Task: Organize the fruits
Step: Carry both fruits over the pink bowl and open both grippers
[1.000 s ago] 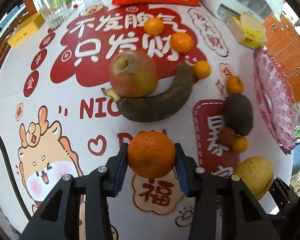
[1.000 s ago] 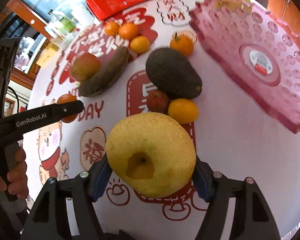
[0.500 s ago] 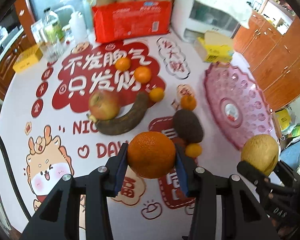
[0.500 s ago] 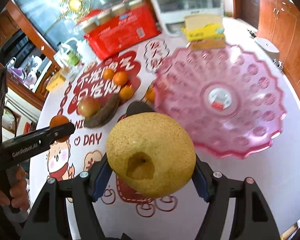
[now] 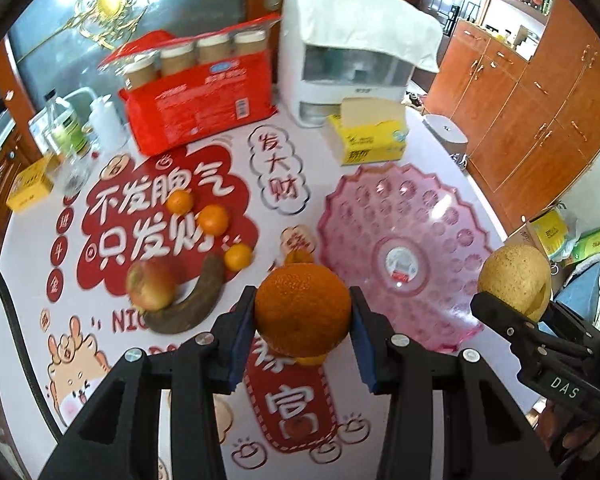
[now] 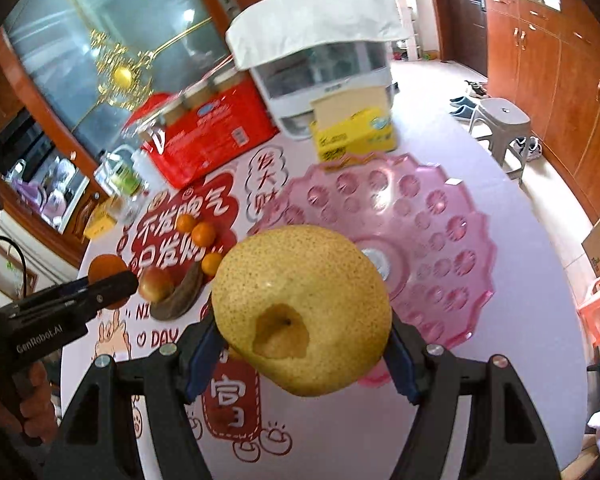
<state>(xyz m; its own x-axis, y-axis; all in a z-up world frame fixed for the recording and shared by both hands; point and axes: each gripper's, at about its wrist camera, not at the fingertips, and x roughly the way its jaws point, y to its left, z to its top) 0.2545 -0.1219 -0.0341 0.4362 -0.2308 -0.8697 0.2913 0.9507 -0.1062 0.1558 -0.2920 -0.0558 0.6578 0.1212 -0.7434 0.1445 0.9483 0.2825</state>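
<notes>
Over a white table [image 5: 236, 432] with red prints, an orange [image 5: 302, 309] is clamped by the left gripper [image 5: 302, 320], a pear [image 6: 300, 312] by the right gripper [image 6: 302, 344]; the pink plate [image 5: 404, 208] is seen at 1 o'clock.

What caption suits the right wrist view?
Right gripper holds a yellow pear above the empty pink plate.

left gripper [image 5: 303, 316] jaws clamped (raised) | right gripper [image 6: 302, 320] jaws clamped
</notes>
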